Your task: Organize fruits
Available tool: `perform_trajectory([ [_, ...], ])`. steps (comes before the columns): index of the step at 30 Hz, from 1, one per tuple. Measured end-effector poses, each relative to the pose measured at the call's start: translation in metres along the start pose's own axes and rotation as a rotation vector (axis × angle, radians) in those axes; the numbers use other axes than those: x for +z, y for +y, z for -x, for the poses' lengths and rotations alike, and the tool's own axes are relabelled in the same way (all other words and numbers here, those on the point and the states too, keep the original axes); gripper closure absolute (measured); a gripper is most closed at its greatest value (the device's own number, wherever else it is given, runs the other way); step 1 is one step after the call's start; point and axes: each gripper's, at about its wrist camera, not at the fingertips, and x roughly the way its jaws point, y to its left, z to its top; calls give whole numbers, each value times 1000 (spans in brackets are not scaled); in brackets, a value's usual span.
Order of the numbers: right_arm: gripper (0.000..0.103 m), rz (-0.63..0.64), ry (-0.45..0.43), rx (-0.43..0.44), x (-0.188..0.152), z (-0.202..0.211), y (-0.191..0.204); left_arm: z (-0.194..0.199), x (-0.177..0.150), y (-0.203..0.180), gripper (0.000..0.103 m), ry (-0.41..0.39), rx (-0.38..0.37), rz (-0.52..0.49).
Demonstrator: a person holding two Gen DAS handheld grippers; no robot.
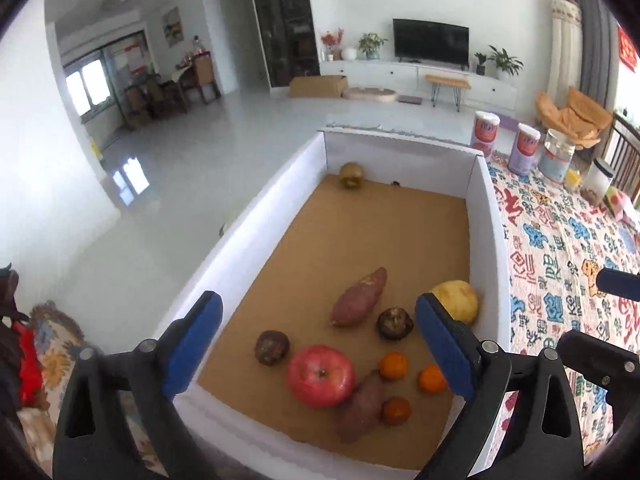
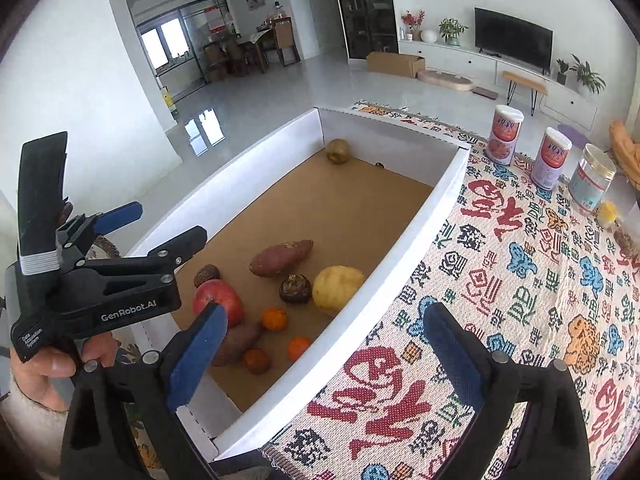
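Observation:
A white box (image 1: 256, 220) with a brown cardboard floor holds the produce. At its near end lie a red apple (image 1: 320, 376), two sweet potatoes (image 1: 360, 298), three small oranges (image 1: 393, 365), two dark brown round pieces (image 1: 272, 347) and a yellow round fruit (image 1: 456, 300). A greenish-brown fruit (image 1: 351, 175) sits alone in the far corner. My left gripper (image 1: 318, 304) hangs open over the box's near end, holding nothing. My right gripper (image 2: 326, 314) is open and empty above the box's right wall (image 2: 400, 248), beside the yellow fruit (image 2: 338, 286). The left gripper (image 2: 168, 222) also shows there.
A patterned cloth (image 2: 520, 280) covers the table right of the box. Two tall cans (image 2: 505, 134) and a clear jar (image 2: 592, 182) stand at its far side. The box's left wall runs along the table edge above the floor. A hand (image 2: 52, 364) grips the left tool.

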Motion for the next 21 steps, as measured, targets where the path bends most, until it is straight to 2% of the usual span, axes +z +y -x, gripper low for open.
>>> perform_trajectory([
  [4, 4, -82, -8, 23, -22, 10, 1, 16, -15, 13, 5, 24, -12, 49],
  [5, 0, -100, -3, 28, -29, 12, 2, 18, -17, 15, 5, 28, -6, 46],
  [8, 0, -117, 20, 31, -41, 15, 14, 22, -24, 17, 5, 39, 43, 35],
  [15, 0, -85, 30, 24, -42, 11, 44, 22, -30, 26, 5, 71, 74, 20],
  [18, 0, -71, 27, -6, -39, 11, 51, 21, -32, 35, 5, 99, 105, 40],
  [21, 0, -71, 36, -39, -37, 10, 55, 24, -34, 44, 5, 100, 71, 58],
])
